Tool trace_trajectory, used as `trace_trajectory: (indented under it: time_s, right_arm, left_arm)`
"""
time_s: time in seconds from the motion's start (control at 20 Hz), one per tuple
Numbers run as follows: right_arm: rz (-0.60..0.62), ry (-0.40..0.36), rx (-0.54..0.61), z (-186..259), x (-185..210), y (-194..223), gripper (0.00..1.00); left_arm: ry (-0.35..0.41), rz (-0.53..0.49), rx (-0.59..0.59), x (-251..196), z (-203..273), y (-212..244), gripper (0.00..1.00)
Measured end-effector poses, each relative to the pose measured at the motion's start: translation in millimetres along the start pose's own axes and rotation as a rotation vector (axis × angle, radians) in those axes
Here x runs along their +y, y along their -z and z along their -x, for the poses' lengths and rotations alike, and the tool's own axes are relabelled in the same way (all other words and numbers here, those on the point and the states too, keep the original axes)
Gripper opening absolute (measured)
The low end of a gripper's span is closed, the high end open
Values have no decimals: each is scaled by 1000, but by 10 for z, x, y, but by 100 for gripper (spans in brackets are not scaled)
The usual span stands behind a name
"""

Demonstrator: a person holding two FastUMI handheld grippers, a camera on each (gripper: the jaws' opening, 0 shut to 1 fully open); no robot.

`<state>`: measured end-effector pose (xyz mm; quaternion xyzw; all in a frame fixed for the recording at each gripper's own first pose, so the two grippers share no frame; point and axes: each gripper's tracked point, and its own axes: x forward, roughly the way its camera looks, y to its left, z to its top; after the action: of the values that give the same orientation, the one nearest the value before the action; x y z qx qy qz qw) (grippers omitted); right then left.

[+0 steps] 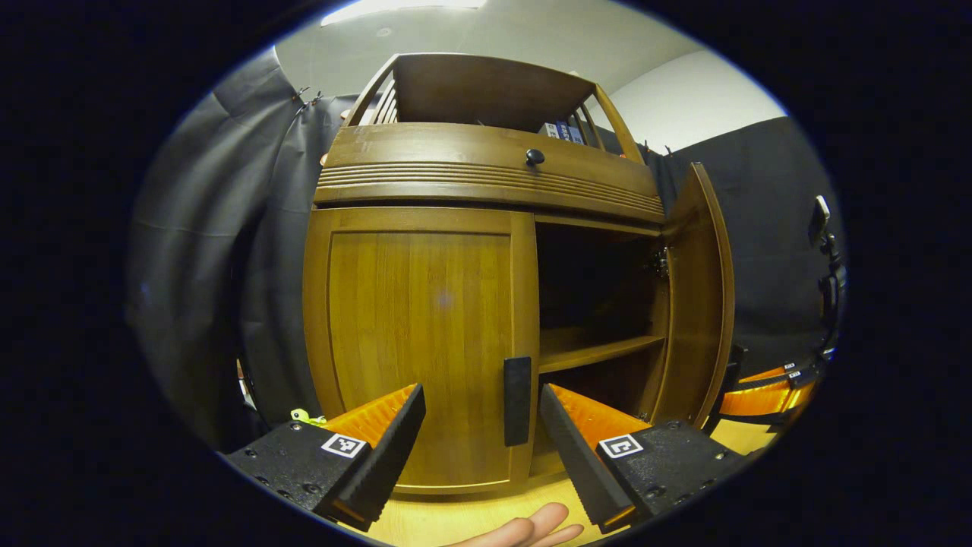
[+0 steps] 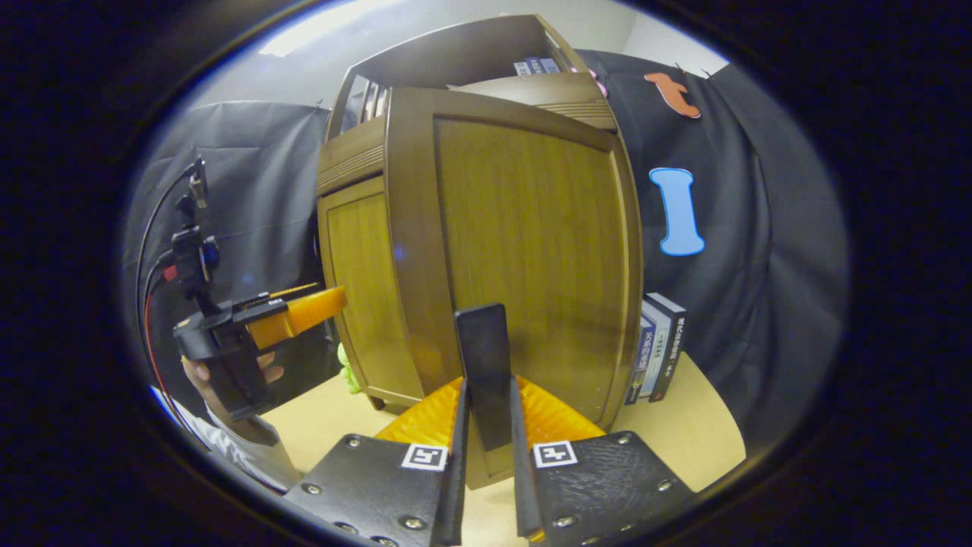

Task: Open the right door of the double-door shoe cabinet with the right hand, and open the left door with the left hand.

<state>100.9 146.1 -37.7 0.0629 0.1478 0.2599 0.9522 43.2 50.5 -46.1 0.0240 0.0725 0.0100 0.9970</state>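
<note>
your right gripper (image 2: 486, 456) pinches the black flat handle (image 2: 484, 365) of the swung-out brown wooden right door (image 2: 531, 251) — your left gripper (image 1: 482, 448), fingers spread, faces the closed left door's black handle (image 1: 517, 400), ready to clamp it.

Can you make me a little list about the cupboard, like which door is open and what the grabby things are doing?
Right door: swung open, shelf showing inside
Left door: closed
Right gripper: shut on the right door's black handle
Left gripper: open, in front of the left door's handle, not touching it
Next job, probably: close on that handle and pull
</note>
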Motion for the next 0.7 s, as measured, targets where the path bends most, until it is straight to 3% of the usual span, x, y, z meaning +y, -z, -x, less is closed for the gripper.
trace_trajectory:
  time_s: [0.05, 0.15, 0.2, 0.25, 0.3, 0.45, 0.5, 0.7]
  right_arm:
    - [0, 9, -6, 0, 12, -15, 31]
    - [7, 30, -13, 13, 9, -40, 27]
    - [13, 43, -19, 29, -10, -66, 27]
    - [20, 56, -20, 61, -11, -73, 30]
    - [30, 69, -26, 89, -20, -97, 23]
    - [48, 114, -34, 163, -45, -205, 27]
    - [51, 134, -43, 198, -62, -250, 27]
    - [103, 266, -134, 296, -307, -533, 27]
  left_arm:
    - [0, 0, 0, -3, -1, 0, 96]
    - [3, 1, 3, -19, -3, 6, 92]
    - [4, -1, 3, -23, -7, 9, 96]
    - [3, -3, 2, -23, -12, 7, 96]
    - [2, -2, 3, -21, -12, 12, 96]
    - [9, 0, 7, -59, -12, 26, 92]
    - [10, -3, 6, -66, -10, 24, 96]
    - [15, -13, 2, -110, -7, 30, 92]
